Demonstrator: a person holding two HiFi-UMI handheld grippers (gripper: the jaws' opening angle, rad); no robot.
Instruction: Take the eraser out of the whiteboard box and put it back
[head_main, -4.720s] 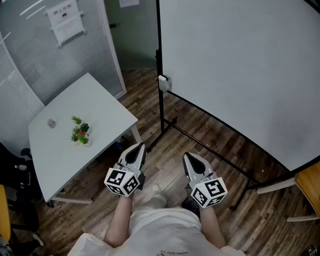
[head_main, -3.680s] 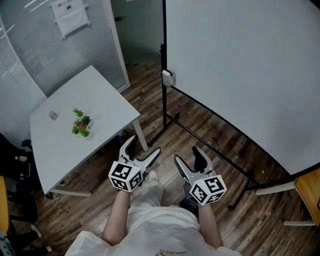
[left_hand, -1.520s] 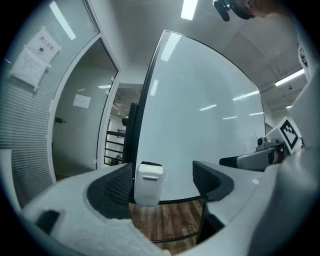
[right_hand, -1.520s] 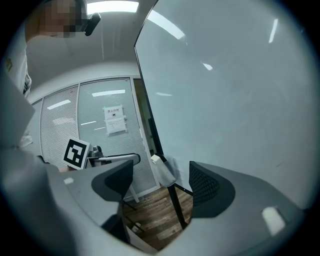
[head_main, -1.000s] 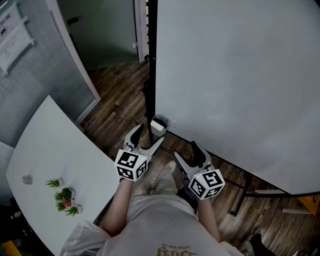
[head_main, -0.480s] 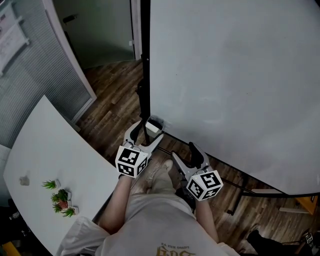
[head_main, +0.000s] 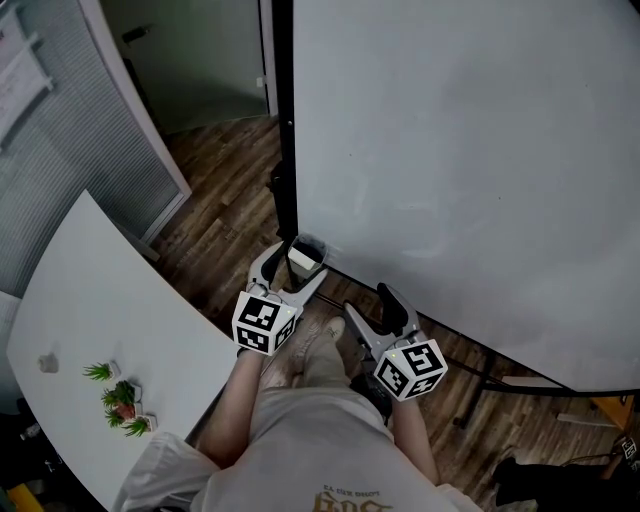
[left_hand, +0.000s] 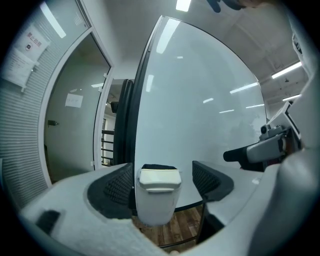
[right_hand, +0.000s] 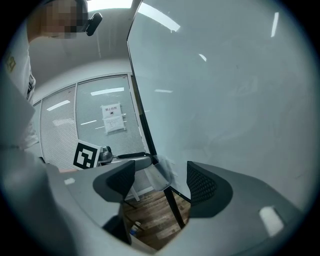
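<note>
At whiteboard lower-left corner: whiteboard box (head_main: 305, 258), white, open-topped, fixed to the black frame just beside the stand post (head_main: 284, 120).
Eraser (left_hand: 159, 166): inside the whiteboard box; only a dark textured top edge visible above the rim, at the side nearest the board.
Left claw (head_main: 297, 263): spread wide, one jaw on each side of the whiteboard box; ribbed pads clear of the box walls on both sides; nothing gripped.
Right claw (head_main: 372, 308): spread wide, empty; held just right of the left claw, near the lower edge of the board; pointed at the board frame; apart from the box.
Whiteboard (head_main: 460, 150): large, blank apart from faint smudges; black frame; standing on wood floor (head_main: 220, 205).
Tabletop (head_main: 90, 300): white, left of the person, well apart from the box; carrying small potted plants (head_main: 122, 400) and a small grey item (head_main: 47, 363), too small to identify.
Partition (head_main: 70, 120): glass with blinds, behind the tabletop; paper notice (right_hand: 112, 118) attached.
Person (head_main: 320, 440): standing directly before the box, forearms extended, one claw in each hand; light shirt and trousers.
</note>
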